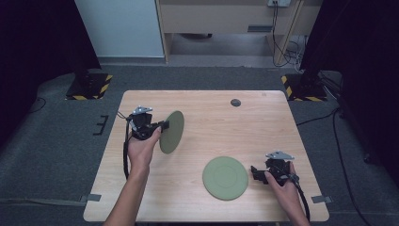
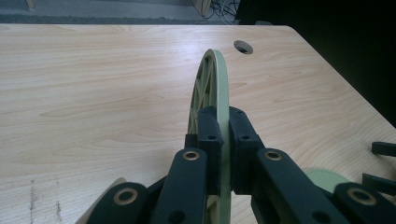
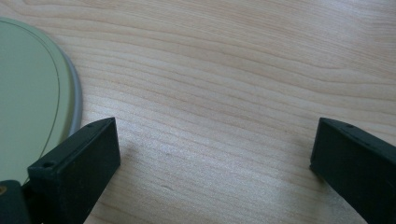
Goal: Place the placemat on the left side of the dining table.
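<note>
While upright: unlabelled green disc

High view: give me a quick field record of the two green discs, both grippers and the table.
held disc: green disc, on edge, lifted above the table
left gripper: left gripper, fingers shut on the held disc's rim
flat disc: second green disc, lying flat near the table's front edge
right gripper: right gripper, fingers open, nothing between them, just right of the flat disc
table: wooden table, round hole near the far edge
</note>
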